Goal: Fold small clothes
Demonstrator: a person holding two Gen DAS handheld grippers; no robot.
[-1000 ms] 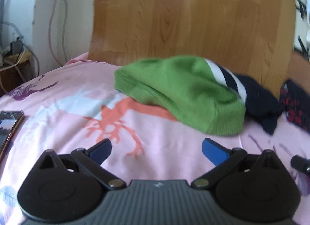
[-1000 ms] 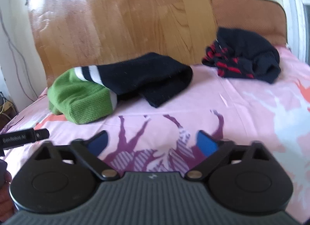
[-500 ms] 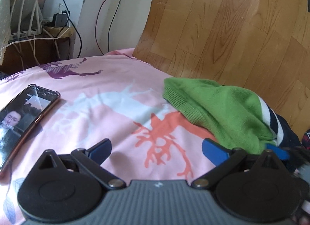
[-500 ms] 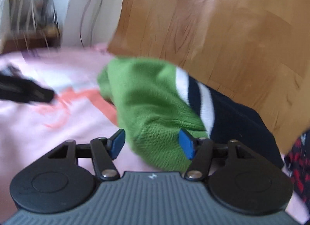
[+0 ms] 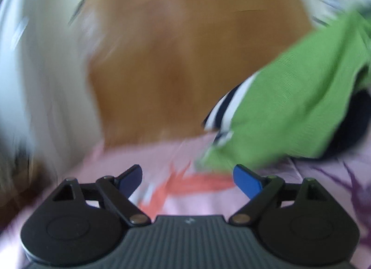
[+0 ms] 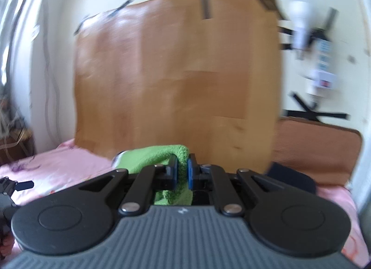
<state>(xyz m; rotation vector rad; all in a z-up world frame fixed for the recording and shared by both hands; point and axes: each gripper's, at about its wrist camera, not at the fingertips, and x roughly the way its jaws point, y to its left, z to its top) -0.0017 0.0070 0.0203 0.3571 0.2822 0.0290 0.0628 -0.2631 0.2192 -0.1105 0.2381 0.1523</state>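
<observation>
Left wall: white wall (image 6: 58, 65) with thin cables hanging down it; the left wrist view is heavily smeared here, so details cannot be told.
Left gripper: black two-finger gripper with blue pads (image 5: 187, 177), jaws spread wide, nothing between them, hovering over the bedsheet.
Surface: pink bedsheet printed with orange and purple antler-like shapes (image 5: 148, 160), running to the foot of the board.
Back of the bed: large wood-grain board (image 6: 176, 79) leaning upright against the wall, strips of dark tape at its top edge.
Task garment: green knit garment with white and navy stripes (image 5: 289, 97), lifted off the sheet at the right of the left wrist view, its lower edge hanging just above the sheet near the left gripper's right pad.
Right gripper: black two-finger gripper with blue pads (image 6: 182, 174), jaws closed tight on a fold of the green knit.
Other clothes: dark navy garment (image 6: 292, 179) lying on the sheet at the right, apart from the green one.
Right wall: brown padded headboard (image 6: 317, 150), black tape crosses, and a white object with small labels (image 6: 322, 69).
Writing: labels too blurred to read.
</observation>
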